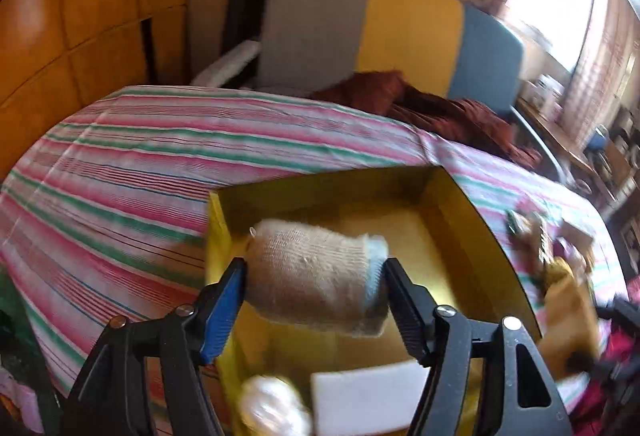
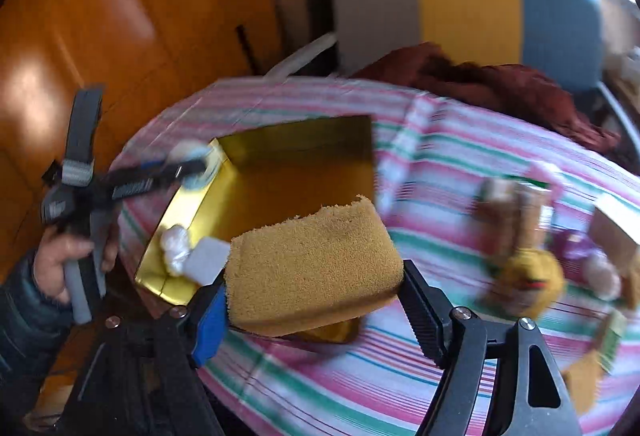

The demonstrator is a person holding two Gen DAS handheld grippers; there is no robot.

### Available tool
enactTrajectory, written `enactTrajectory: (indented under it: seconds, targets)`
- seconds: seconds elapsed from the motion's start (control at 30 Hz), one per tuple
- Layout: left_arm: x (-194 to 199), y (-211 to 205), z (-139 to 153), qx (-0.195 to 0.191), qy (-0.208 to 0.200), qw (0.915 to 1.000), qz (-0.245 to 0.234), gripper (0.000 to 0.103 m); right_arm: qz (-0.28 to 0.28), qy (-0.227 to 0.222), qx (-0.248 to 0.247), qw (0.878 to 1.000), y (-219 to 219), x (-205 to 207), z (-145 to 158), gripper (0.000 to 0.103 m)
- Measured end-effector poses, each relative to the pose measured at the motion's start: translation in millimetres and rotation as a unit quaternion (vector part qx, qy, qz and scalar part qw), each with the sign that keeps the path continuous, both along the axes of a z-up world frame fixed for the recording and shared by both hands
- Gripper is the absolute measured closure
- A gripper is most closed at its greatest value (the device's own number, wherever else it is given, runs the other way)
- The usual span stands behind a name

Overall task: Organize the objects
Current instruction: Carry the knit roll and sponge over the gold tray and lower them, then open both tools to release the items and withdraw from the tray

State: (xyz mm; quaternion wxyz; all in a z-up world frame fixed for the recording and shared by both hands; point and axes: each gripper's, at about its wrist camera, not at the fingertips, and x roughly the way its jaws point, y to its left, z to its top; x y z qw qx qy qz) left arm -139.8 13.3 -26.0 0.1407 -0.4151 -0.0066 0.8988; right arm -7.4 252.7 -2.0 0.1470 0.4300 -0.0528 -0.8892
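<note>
My left gripper [image 1: 314, 270] is shut on a rolled beige sock with a pale blue cuff [image 1: 316, 272] and holds it above the open gold box [image 1: 472, 215]. In the right wrist view the left gripper [image 2: 188, 165] hangs over the box's far left corner [image 2: 200, 203]. My right gripper [image 2: 314, 284] is shut on a tan sponge [image 2: 312, 264] above the box's near right corner. A white crumpled ball [image 2: 175, 250] and a white pad [image 2: 206, 260] lie in the box's near end.
The box stands on a pink, green and white striped cloth [image 1: 120, 171]. Several small items, among them a yellow duck-like toy [image 2: 528, 284] and small boxes [image 2: 612, 232], lie right of it. A maroon cloth [image 2: 500, 83] and a grey-yellow-blue chair [image 2: 468, 3] stand behind.
</note>
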Motion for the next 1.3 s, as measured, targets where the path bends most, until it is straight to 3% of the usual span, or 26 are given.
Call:
enactTrajectory:
  seconds: [0.1, 0.17, 0.47, 0.77, 0.93, 1.13, 1.3]
  targets:
    - [-3, -20, 7, 0.017, 0.01, 0.9994, 0.027, 0.021, 0.031, -0.024, 0.008, 0.999, -29, -12, -17, 0.021]
    - [2, -31, 10, 0.031, 0.013, 0.9988, 0.037, 0.019, 0.043, -0.04, 0.01, 0.998, -43, -11, -28, 0.008]
    - [57, -31, 10, 0.059, 0.017, 0.9977, 0.03, 0.02, 0.04, -0.064, -0.016, 0.997, -43, 3, -40, 0.005]
    - [96, -8, 4, 0.002, 0.026, 0.9991, 0.032, 0.02, 0.007, -0.033, -0.006, 0.999, -38, 15, -27, 0.0]
    - [104, -7, 8, -0.009, 0.037, 0.9981, 0.048, 0.021, -0.003, -0.017, 0.009, 1.0, -40, 20, -26, 0.0]
    - [114, 2, 12, -0.03, 0.051, 0.9975, 0.038, 0.021, -0.011, 0.003, 0.024, 1.0, -39, 24, -20, 0.0]
    - [117, 10, 13, -0.024, 0.043, 0.9986, 0.017, 0.021, -0.02, 0.011, 0.026, 0.999, -36, 27, -18, 0.0]
